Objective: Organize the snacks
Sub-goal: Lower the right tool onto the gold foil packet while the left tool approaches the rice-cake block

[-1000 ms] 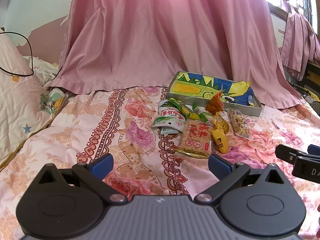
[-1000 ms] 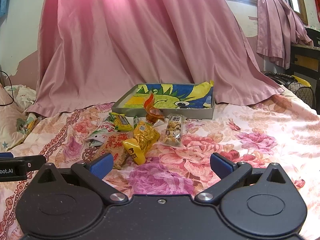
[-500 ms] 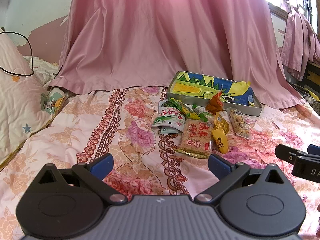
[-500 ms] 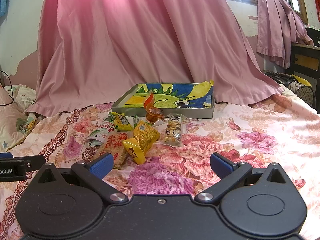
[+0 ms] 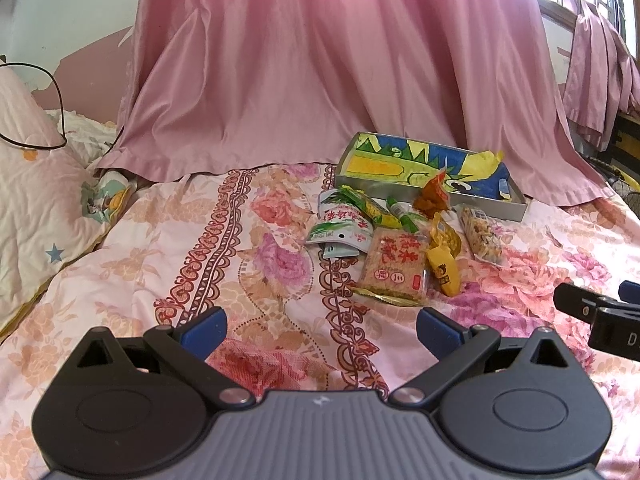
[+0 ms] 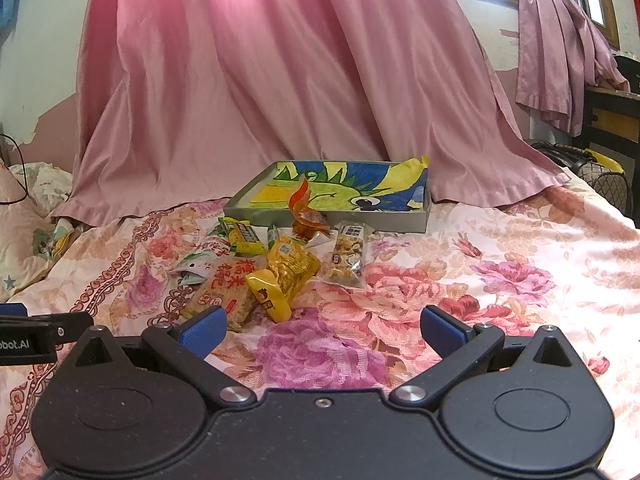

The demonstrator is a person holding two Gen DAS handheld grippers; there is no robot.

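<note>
A loose heap of small foil and plastic snack packets is seen lying on the pink floral bedsheet, just in front of a shallow grey tray lined with a blue, green and yellow cartoon picture. The packets are judged light, crinkly and slippery, and they overlap, so each is best pinched by a free sealed edge. The flat orange rice-cracker pack with red characters is probably brittle inside and is better taken by its rim than squeezed across the middle; the clear packet of mixed nuts lies slightly apart at the heap's right side and looks easiest to lift. Nothing appears to be held in the tray, though an orange-red wrapper stands against its near wall and may overlap the rim. The left gripper and the right gripper are both spread wide, nothing is held by either, and both are kept short of the heap.
</note>
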